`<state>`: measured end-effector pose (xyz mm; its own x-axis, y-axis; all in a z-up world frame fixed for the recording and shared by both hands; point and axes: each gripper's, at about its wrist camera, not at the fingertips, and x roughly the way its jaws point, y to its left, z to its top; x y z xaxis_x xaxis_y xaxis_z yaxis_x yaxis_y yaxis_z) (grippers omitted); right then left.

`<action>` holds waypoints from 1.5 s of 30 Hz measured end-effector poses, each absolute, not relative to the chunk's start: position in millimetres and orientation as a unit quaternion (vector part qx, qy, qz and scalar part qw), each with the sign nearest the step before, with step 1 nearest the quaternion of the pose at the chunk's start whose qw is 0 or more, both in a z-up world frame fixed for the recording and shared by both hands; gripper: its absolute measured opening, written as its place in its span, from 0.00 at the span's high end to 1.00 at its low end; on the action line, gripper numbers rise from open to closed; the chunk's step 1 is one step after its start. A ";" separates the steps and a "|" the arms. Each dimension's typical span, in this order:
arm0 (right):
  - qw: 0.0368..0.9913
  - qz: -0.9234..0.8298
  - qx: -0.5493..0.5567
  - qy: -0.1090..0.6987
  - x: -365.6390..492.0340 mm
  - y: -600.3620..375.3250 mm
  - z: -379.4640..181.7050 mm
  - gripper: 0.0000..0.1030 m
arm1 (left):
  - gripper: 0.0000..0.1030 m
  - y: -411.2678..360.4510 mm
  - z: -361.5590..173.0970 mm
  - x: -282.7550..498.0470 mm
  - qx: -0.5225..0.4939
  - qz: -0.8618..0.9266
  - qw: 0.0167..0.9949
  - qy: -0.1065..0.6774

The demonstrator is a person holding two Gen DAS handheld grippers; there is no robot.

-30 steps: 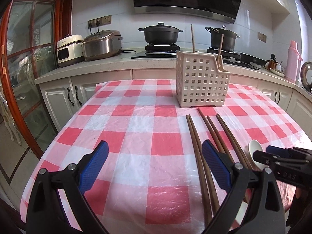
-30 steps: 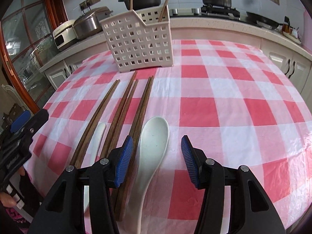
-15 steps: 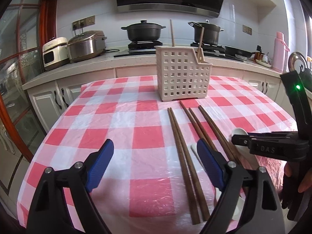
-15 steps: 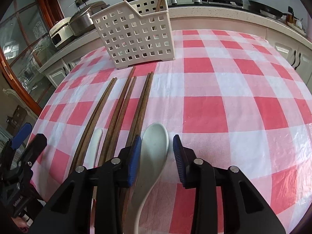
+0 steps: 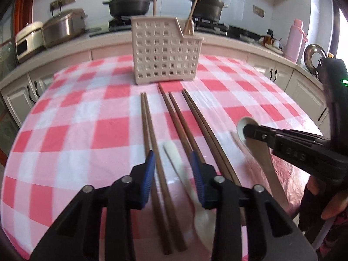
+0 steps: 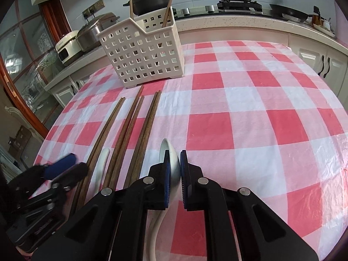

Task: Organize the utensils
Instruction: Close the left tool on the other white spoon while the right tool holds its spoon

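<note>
A white slotted utensil basket (image 5: 166, 51) (image 6: 142, 57) stands at the far side of the checked table and holds two chopsticks. Several brown chopsticks (image 5: 174, 117) (image 6: 130, 126) lie in pairs in front of it. My right gripper (image 6: 175, 169) is shut on the bowl of a large white spoon (image 6: 171, 163), which is tipped on its edge; the spoon also shows in the left wrist view (image 5: 258, 150). My left gripper (image 5: 174, 169) is open, jaws straddling a small white spoon (image 5: 187, 180) (image 6: 102, 163) and a chopstick pair.
The red-and-white plastic tablecloth (image 6: 250, 113) covers the table. Behind it runs a counter with rice cookers (image 5: 61, 28), two black pots on a stove (image 5: 130, 3) and a pink flask (image 5: 296, 37). Cabinets stand to the right.
My right gripper has closed on the large white spoon and tipped it onto its edge. My left gripper has moved right over the small spoon and narrowed its opening.
</note>
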<state>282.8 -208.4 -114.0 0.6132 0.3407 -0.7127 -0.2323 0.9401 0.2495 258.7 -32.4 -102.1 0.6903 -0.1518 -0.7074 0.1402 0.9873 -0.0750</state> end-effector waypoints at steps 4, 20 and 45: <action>0.899 0.166 0.070 0.400 278.2 -214.7 -111.2 0.91 | 0.77 -42.4 -107.9 268.1 -0.003 -0.079 0.912 0.403; 0.902 0.180 0.093 0.380 273.4 -225.1 -106.4 0.91 | 0.84 -45.0 -116.7 287.5 0.005 -0.061 0.897 0.437; 0.918 0.186 0.064 0.343 255.8 -209.5 -73.9 0.91 | 0.88 -29.0 -76.7 261.5 -0.017 -0.077 0.927 0.367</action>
